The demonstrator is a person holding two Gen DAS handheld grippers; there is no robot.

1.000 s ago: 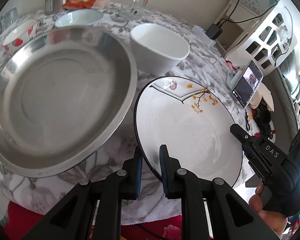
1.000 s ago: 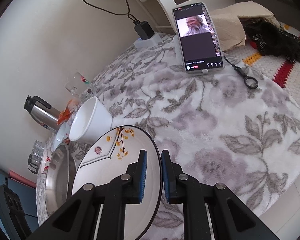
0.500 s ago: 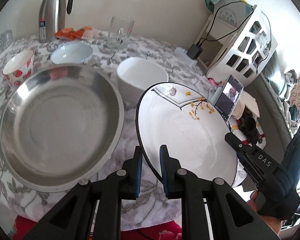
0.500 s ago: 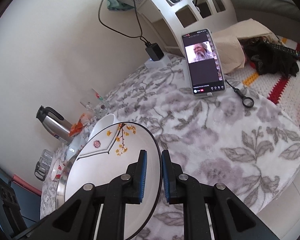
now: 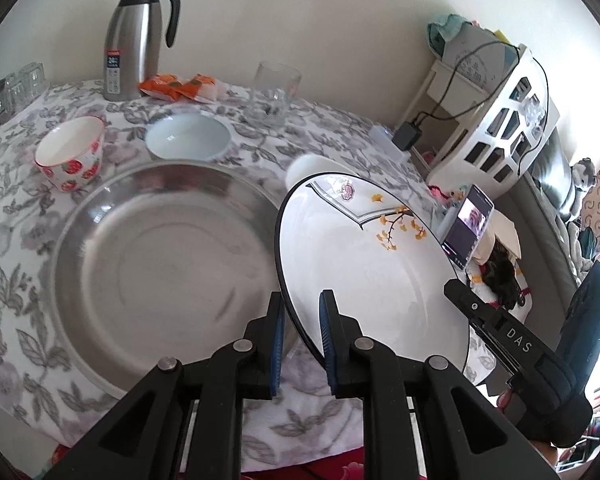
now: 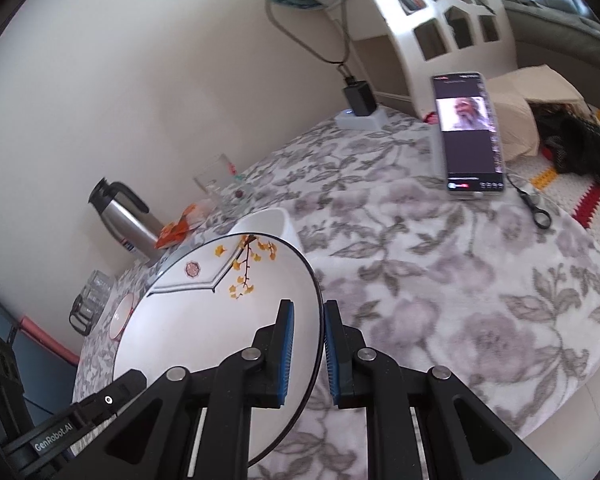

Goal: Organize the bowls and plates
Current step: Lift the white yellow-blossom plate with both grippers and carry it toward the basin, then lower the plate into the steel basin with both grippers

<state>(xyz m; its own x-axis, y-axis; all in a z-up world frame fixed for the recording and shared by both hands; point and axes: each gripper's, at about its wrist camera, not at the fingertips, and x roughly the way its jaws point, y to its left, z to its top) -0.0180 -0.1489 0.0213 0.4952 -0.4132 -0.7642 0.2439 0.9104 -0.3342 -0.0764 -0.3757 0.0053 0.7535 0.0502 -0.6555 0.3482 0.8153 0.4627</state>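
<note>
Left claw (image 5: 302, 334), right claw (image 6: 308, 346) clamp plate (image 5: 364, 264), hiding white bowl (image 5: 312, 166).

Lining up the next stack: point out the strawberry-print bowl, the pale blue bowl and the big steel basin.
strawberry-print bowl (image 5: 69, 155), left wrist view, inner wall.
pale blue bowl (image 5: 188, 141), left wrist view, inside bottom.
big steel basin (image 5: 172, 268), left wrist view, flat floor.
</note>
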